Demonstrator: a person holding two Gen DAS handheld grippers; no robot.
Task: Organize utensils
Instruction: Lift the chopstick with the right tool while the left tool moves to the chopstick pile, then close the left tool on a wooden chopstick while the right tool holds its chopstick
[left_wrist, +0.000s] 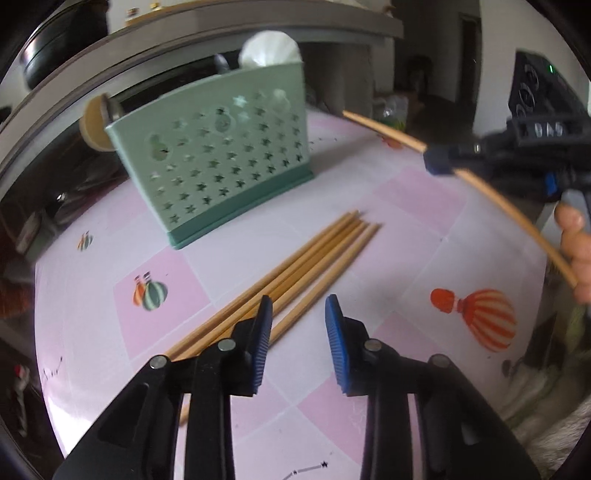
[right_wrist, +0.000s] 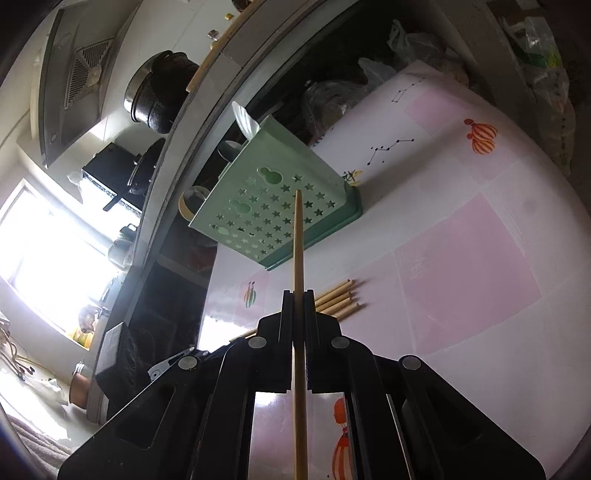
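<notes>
My right gripper (right_wrist: 299, 295) is clamping one chopstick (right_wrist: 298, 236), tip aiming at the green holder (left_wrist: 221, 162). My left gripper (left_wrist: 297, 325) is hanging released over the chopstick bundle (left_wrist: 295, 266) lying on the worktop (left_wrist: 424, 229) just in front of the holder, nothing between its pads.

Green star-holed utensil holder (left_wrist: 218, 162) behind loose chopsticks (left_wrist: 295, 273) on table (left_wrist: 424, 221).
</notes>
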